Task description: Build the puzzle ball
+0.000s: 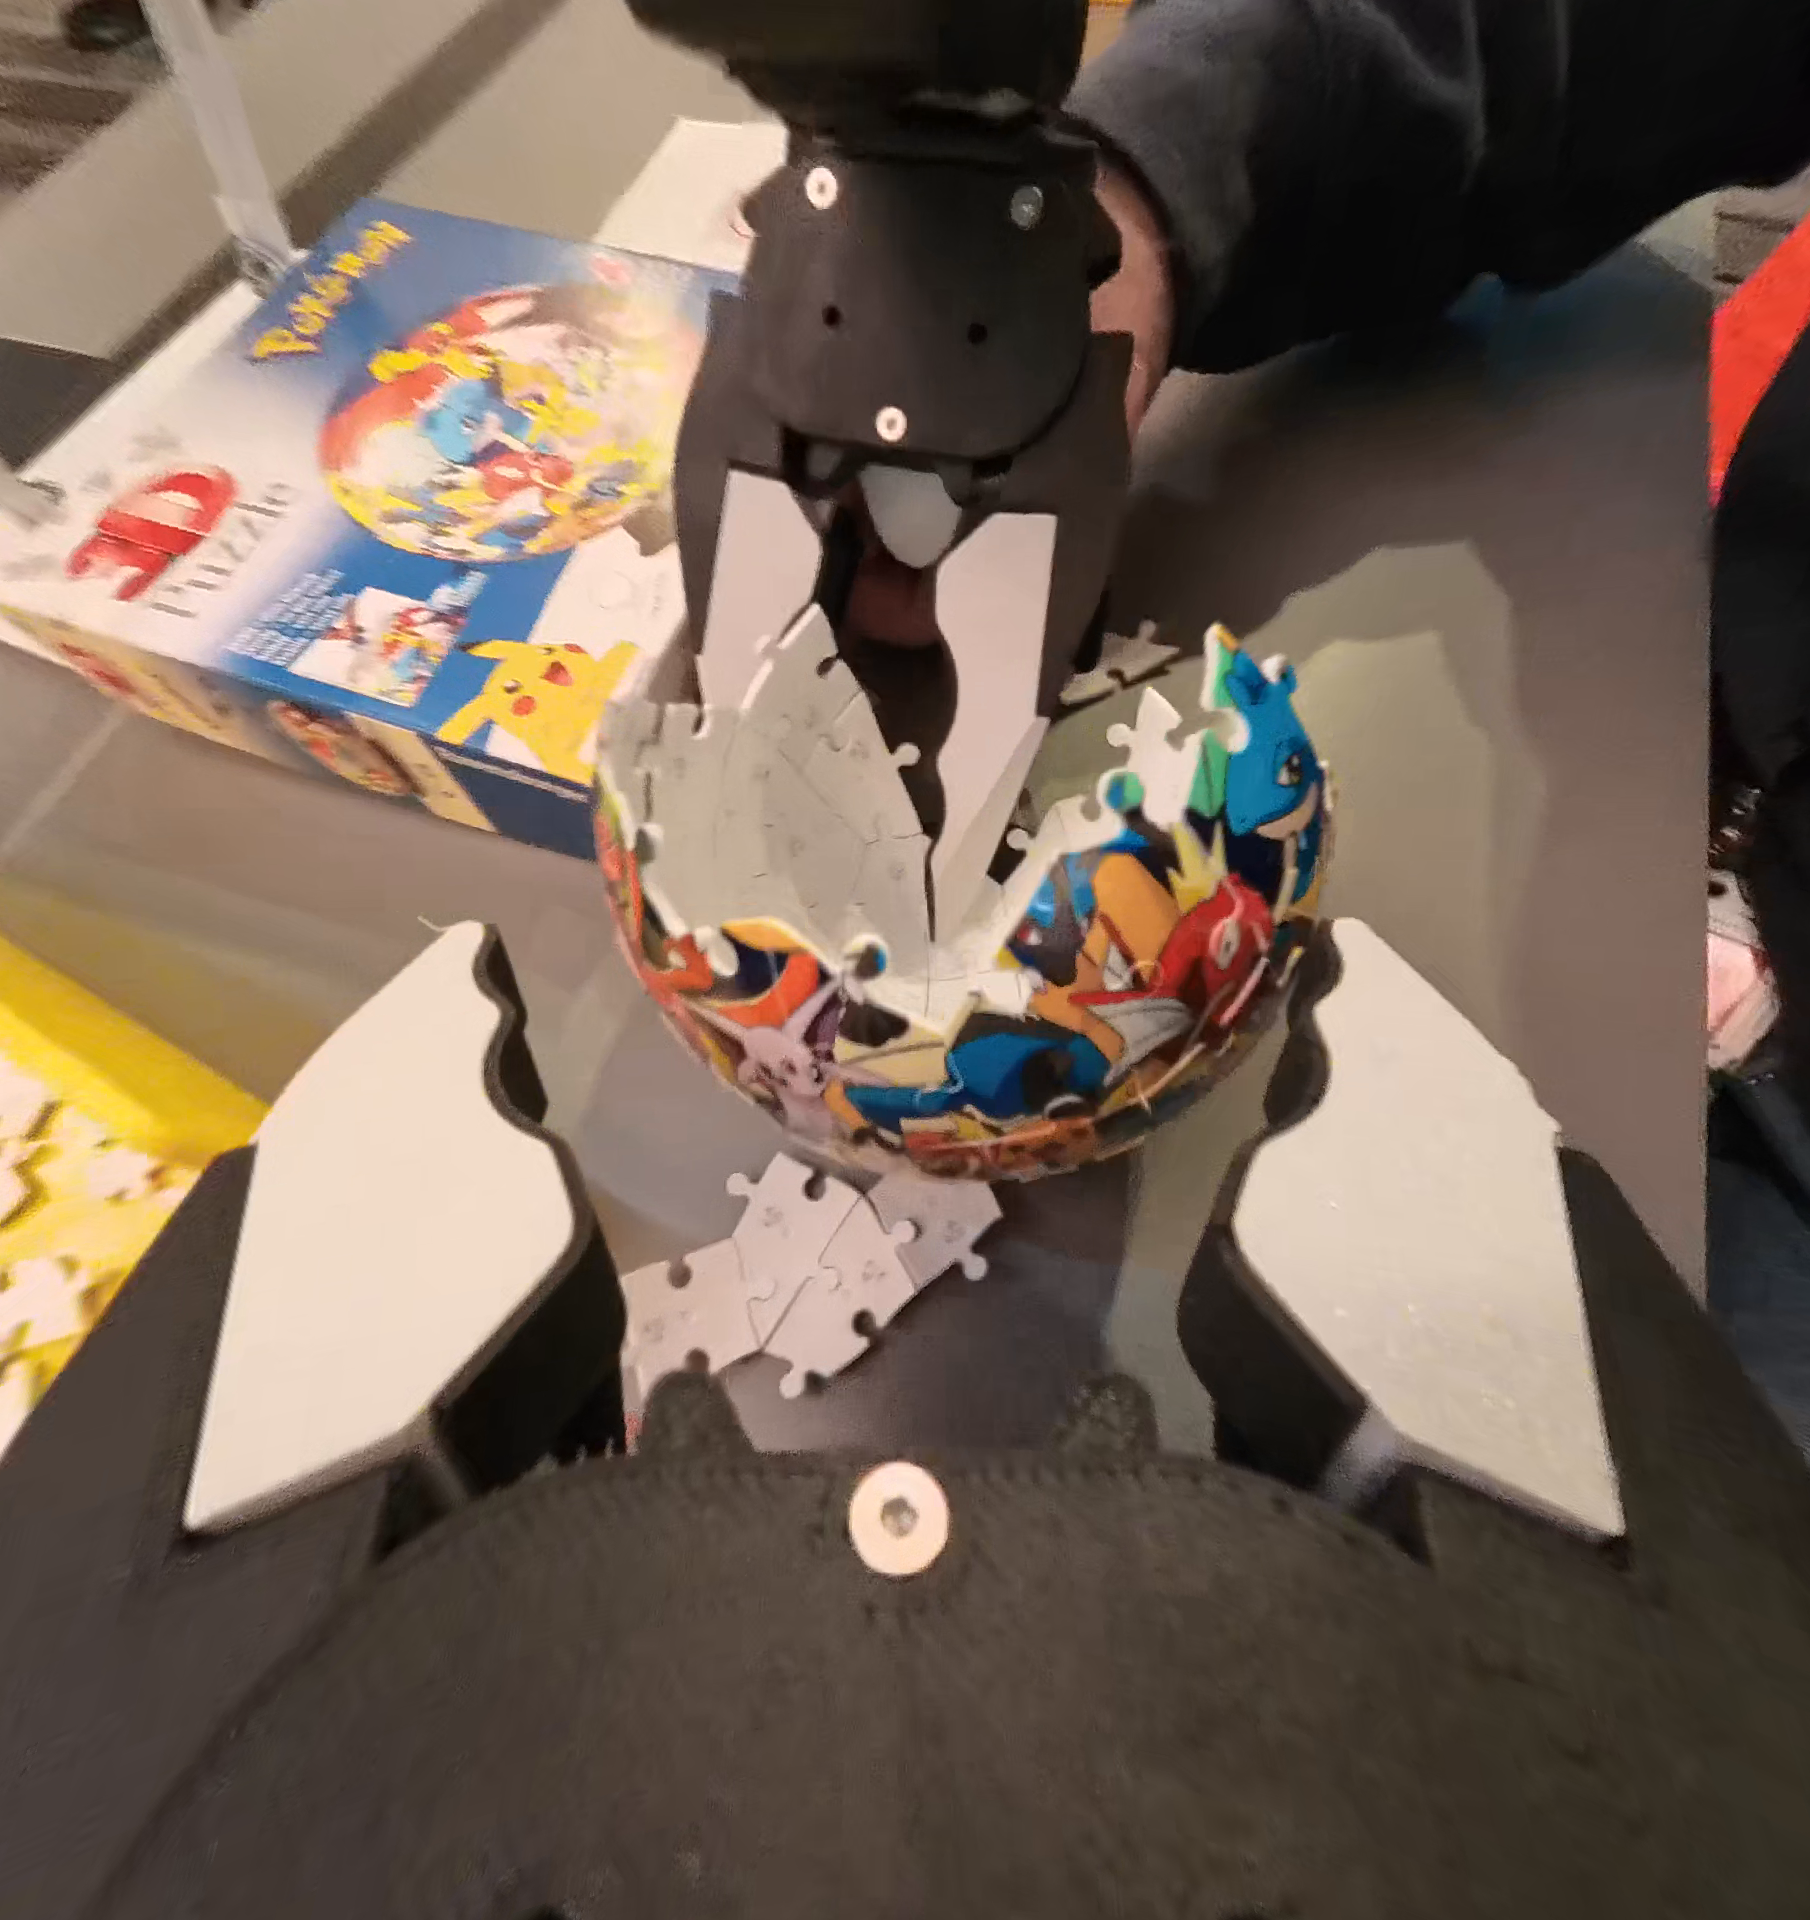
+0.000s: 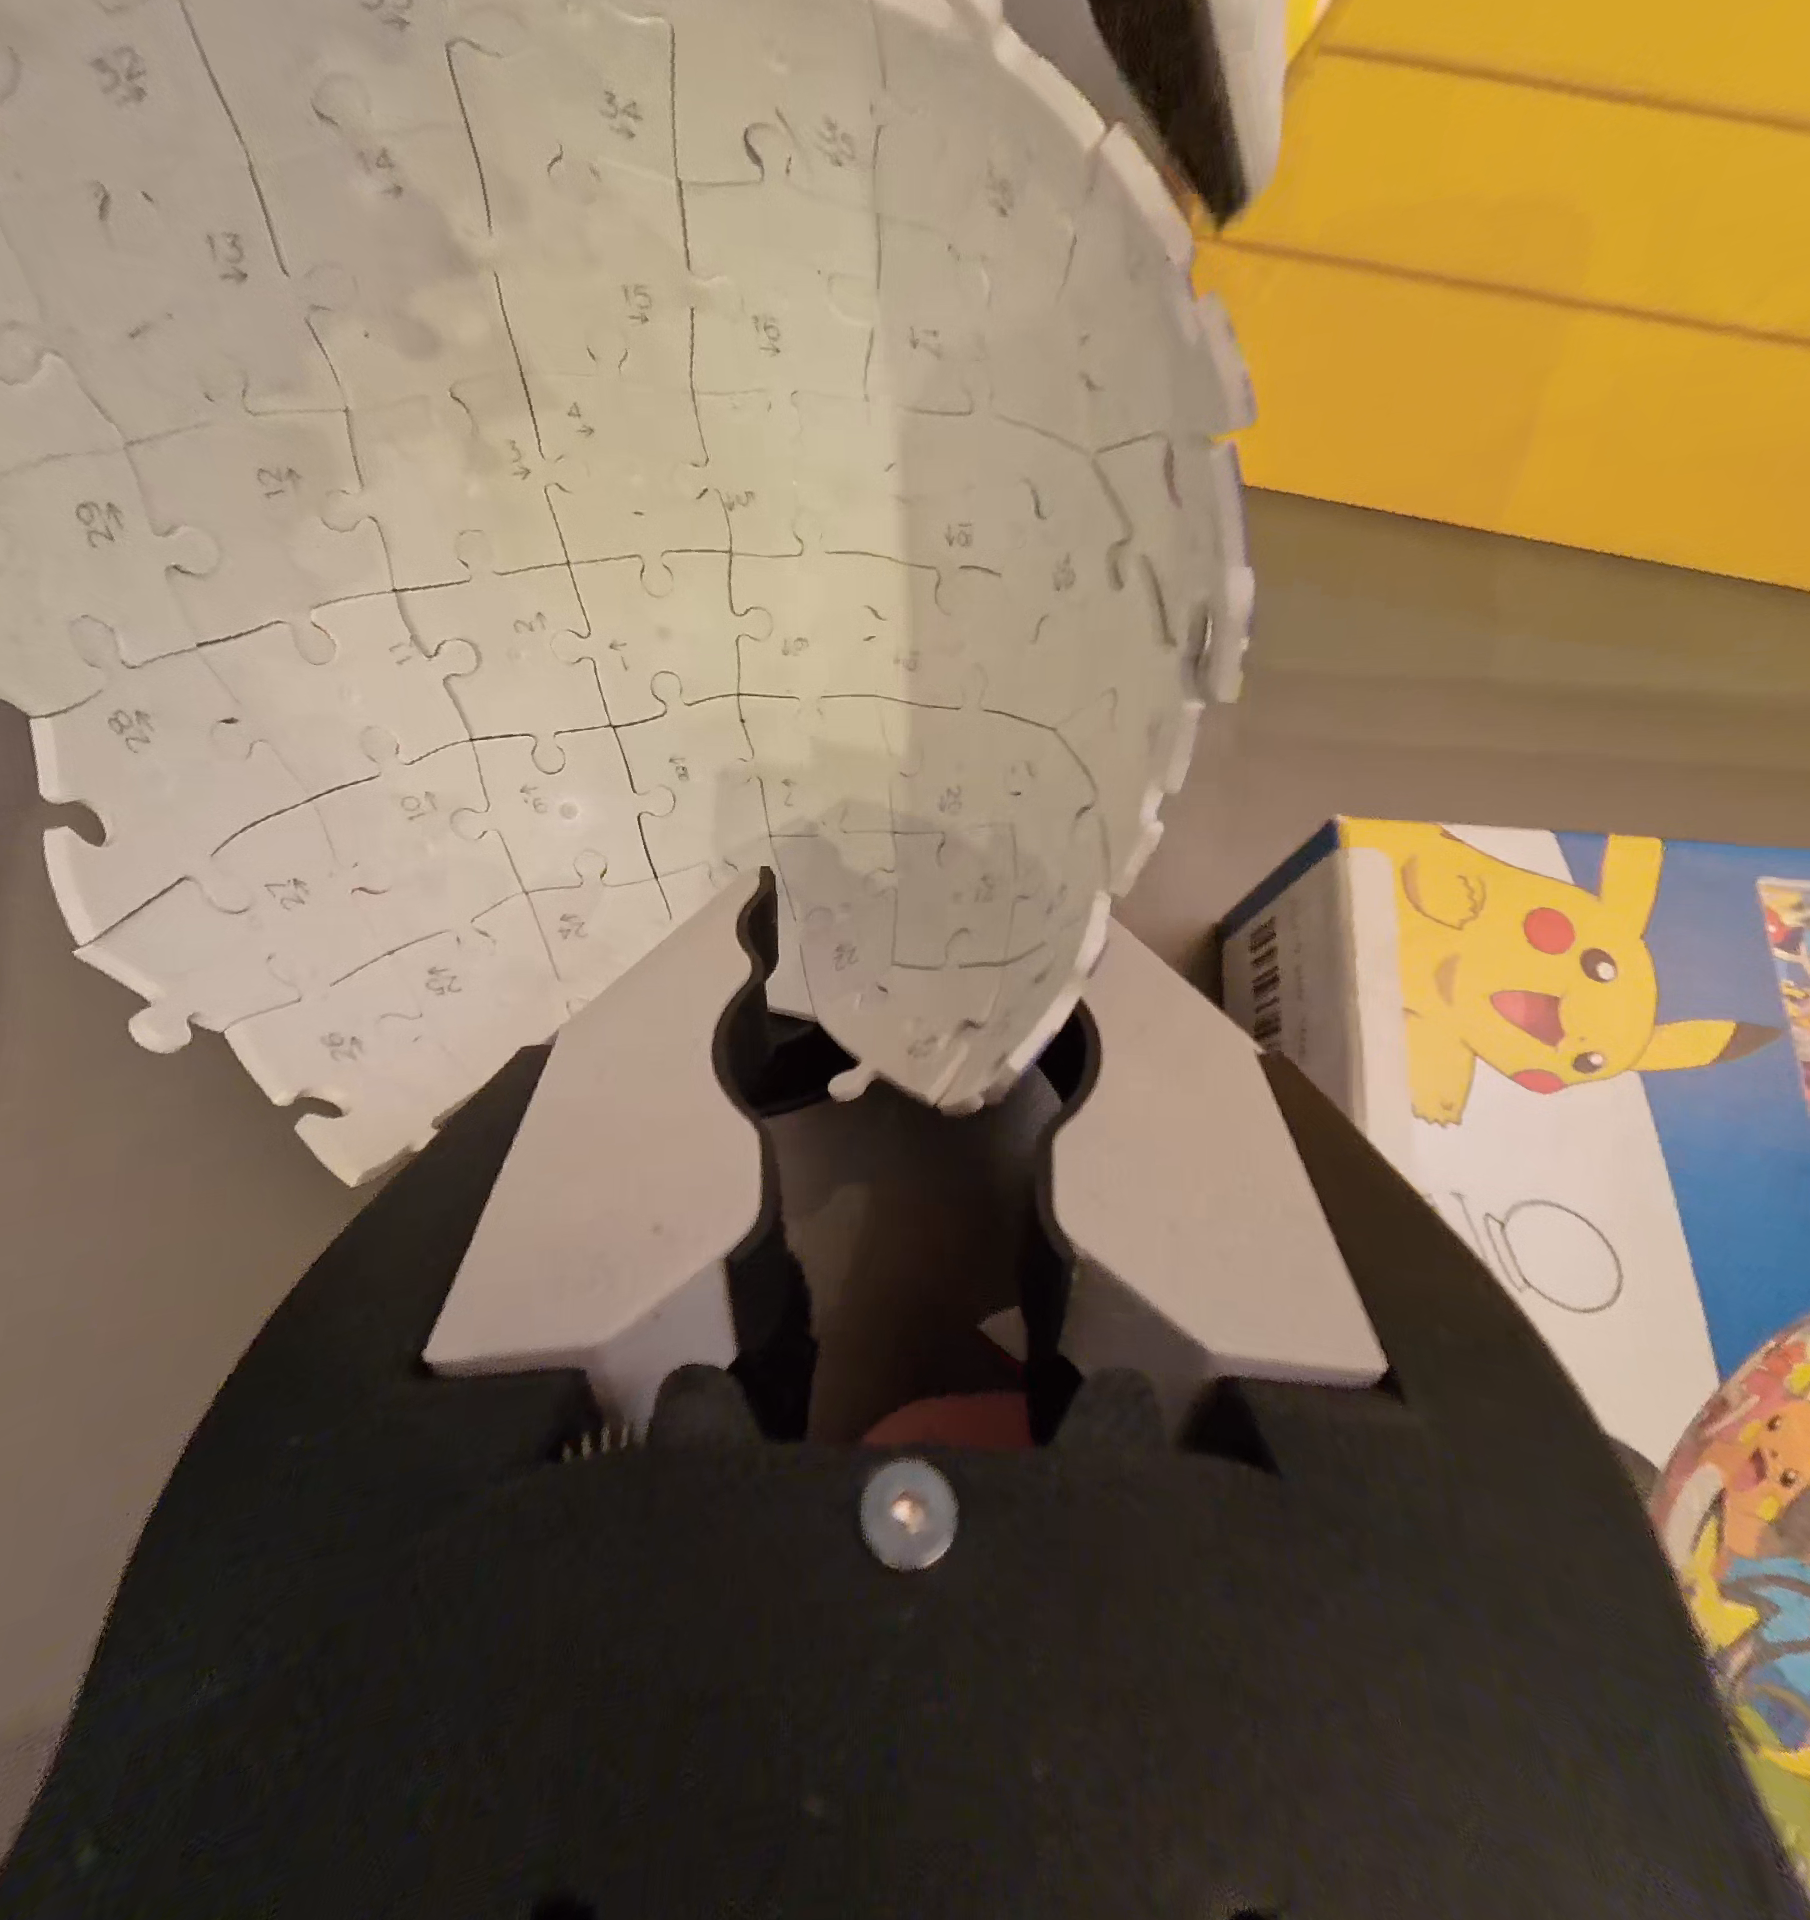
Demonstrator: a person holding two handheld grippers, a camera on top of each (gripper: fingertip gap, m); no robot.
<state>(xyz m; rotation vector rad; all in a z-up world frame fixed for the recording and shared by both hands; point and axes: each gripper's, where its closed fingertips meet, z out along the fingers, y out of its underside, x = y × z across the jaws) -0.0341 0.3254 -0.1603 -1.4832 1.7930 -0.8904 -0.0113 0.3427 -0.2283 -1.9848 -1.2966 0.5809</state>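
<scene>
R gripper (image 2: pixel 916 940) pinches the rim of the half-built puzzle ball (image 2: pixel 610 499), grey numbered inside facing cam. Puzzle box (image 2: pixel 1566 1091) lies just R of it; yellow box (image 2: pixel 1566 312) top R, on the table (image 2: pixel 101 1091).

Two black handheld grippers with pale finger pads face each other. The left gripper (image 1: pixel 906 997) is low and level, its jaws spread wide apart. The right gripper (image 1: pixel 968 831) angles steeply downward from the far side, jaws narrowed to a pinch. A dark-sleeved hand (image 1: pixel 1140 291) grips its handle from behind.
</scene>
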